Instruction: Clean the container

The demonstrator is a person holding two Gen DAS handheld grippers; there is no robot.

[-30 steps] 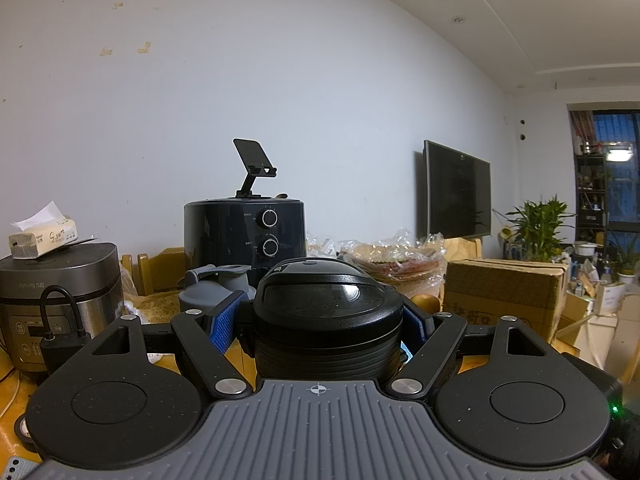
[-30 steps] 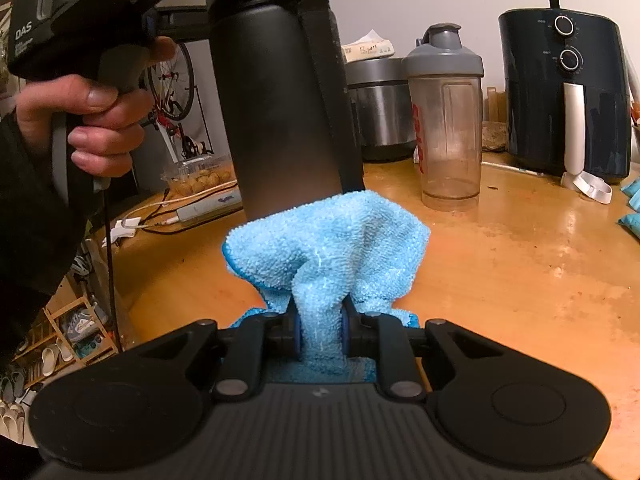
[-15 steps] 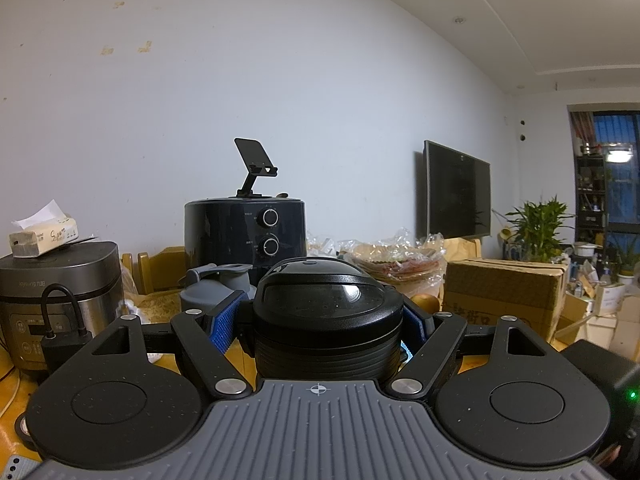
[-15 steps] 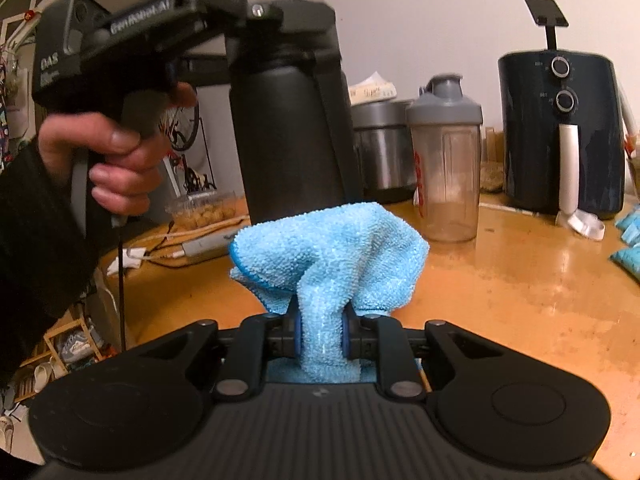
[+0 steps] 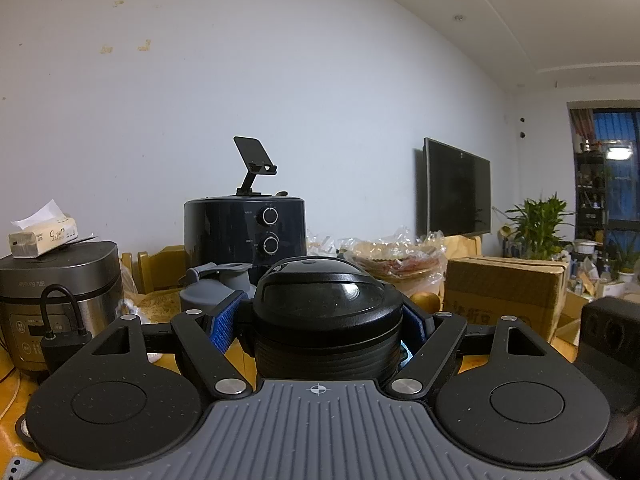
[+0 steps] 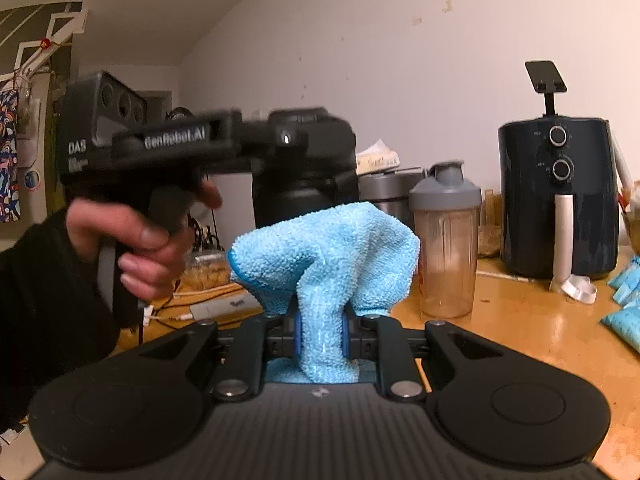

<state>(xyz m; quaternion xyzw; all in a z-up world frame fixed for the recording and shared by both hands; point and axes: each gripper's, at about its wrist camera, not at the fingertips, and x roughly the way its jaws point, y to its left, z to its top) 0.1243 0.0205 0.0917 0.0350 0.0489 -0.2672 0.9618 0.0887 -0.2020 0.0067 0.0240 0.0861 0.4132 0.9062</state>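
- A black bottle (image 5: 327,320), lid on, sits pinched between the blue pads of the left claw (image 5: 320,322), held upright above the tabletop (image 6: 520,320); from the right camera the same bottle (image 6: 306,168) hangs ahead and to the left, the person's hand (image 6: 136,240) wrapped round the grip.
- The right claw (image 6: 320,332) is pressed together on a neck of blue cloth (image 6: 326,256), whose loose bulk billows just ahead of its tips, near the bottle's side but, by the look of it, not yet touching.
- Risk one: the claw grips only the bottle near its cap; a hard wipe from the side could twist or lever it out of the pads and drop it.
- Risk two: the cloth is held by a narrow fold and could drag free under friction.
- Risk three: a shaker (image 6: 446,240) stands just right of the cloth, an air fryer (image 6: 556,200) further right; a wide sweep could topple the shaker.
- Blur on the left claw hints at motion, so contact may land off-target.
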